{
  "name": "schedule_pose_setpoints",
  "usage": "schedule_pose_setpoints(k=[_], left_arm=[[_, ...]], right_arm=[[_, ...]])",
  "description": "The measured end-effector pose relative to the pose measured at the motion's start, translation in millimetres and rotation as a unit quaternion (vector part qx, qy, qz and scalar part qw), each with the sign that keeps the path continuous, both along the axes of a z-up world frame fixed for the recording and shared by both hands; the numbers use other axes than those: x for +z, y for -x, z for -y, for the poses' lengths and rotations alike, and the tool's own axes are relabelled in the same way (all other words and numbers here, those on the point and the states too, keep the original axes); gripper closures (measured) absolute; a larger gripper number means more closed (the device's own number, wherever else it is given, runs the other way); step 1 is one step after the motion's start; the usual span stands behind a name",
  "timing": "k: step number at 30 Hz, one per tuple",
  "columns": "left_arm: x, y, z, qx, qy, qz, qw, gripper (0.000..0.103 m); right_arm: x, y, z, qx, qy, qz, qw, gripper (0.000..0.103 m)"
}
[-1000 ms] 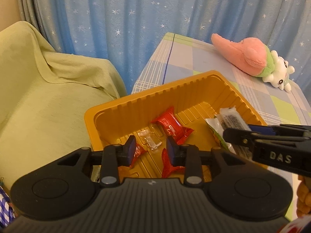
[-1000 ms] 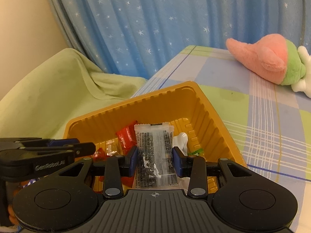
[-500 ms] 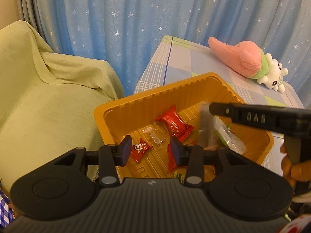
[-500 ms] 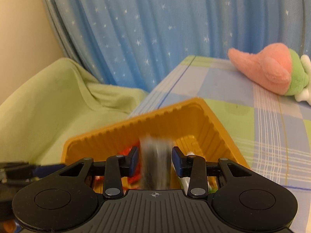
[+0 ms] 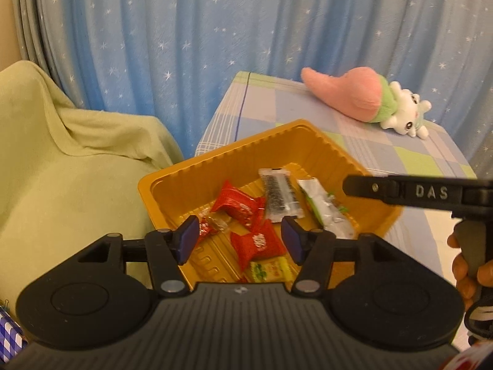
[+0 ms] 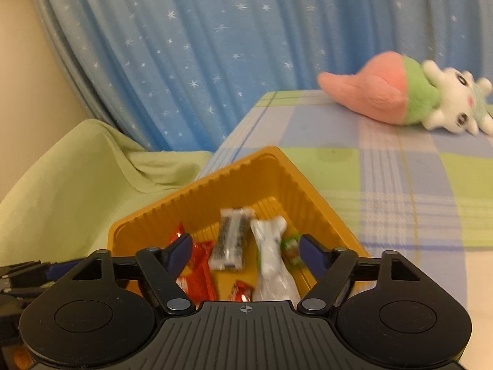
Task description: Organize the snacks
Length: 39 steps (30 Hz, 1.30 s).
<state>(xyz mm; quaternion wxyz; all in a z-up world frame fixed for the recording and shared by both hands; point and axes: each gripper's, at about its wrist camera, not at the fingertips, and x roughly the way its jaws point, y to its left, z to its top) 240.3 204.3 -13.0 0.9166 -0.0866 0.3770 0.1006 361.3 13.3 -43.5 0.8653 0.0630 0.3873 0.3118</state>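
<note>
Your left gripper (image 5: 238, 240) hangs over the near end of the orange tray (image 5: 215, 160), jaws spread partway and just now opening; nothing is pinched between the blue pads. Below the gap lie a red candy wrapper (image 5: 257, 243) and a yellow-green packet (image 5: 271, 270), both flat on the tray floor. A small clear-and-red candy (image 5: 209, 225) sits beside the left pad, not touching it as far as you can tell.

Your right gripper (image 6: 245, 246) is spread wide, jaws just opened, also holding nothing. The clear packet of dark seeds (image 6: 231, 238) lies loose in the tray under it, next to a white pouch (image 6: 272, 262) with a green-printed end. Red wrappers (image 6: 197, 273) lie near the left pad. This view is blurred, so fine contact is hard to judge.

From the left camera, the right tool's black finger marked DAS (image 5: 416, 191) reaches across the tray's right rim, above the white pouch; your hand (image 5: 465, 265) grips its handle at the frame edge. A larger red packet (image 5: 235, 205) rests mid-tray.

The tray stands on a corner of a plaid cloth-covered table (image 5: 385, 141). A pink, green and white plush toy (image 5: 366, 98) lies well apart at the far edge. A pale green draped cover (image 5: 61, 166) sits left of the table, a star-print blue curtain (image 5: 215, 30) behind. A blue-checked item (image 5: 9, 336) peeks in at lower left.
</note>
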Motion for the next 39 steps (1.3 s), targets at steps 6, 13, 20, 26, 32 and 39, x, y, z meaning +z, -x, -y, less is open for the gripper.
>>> schedule_pose_setpoints(k=[6, 13, 20, 26, 32, 39], left_arm=[[9.0, 23.7, 29.1, -0.012, -0.008, 0.001, 0.9999, 0.039], [14.2, 58.1, 71.2, -0.024, 0.012, -0.017, 0.9995, 0.033], [16.0, 97.1, 122.1, -0.040, 0.005, -0.035, 0.9985, 0.033], [20.4, 127.1, 156.3, -0.040, 0.008, -0.041, 0.9983, 0.032], [21.9, 154.9, 188.2, -0.052, 0.006, -0.044, 0.9977, 0.032], [23.0, 179.6, 215.9, -0.065, 0.001, -0.045, 0.9969, 0.032]], right_arm=[[9.5, 35.4, 38.8, -0.011, -0.004, -0.008, 1.000, 0.013], [12.4, 87.4, 89.1, -0.020, 0.003, -0.030, 0.999, 0.010], [12.6, 134.9, 141.3, -0.034, 0.013, -0.048, 0.998, 0.010], [15.7, 178.5, 175.9, -0.036, 0.030, -0.047, 0.998, 0.010], [16.9, 216.7, 206.9, -0.041, 0.040, -0.051, 0.997, 0.010], [16.8, 246.6, 235.0, -0.055, 0.040, -0.053, 0.996, 0.010]])
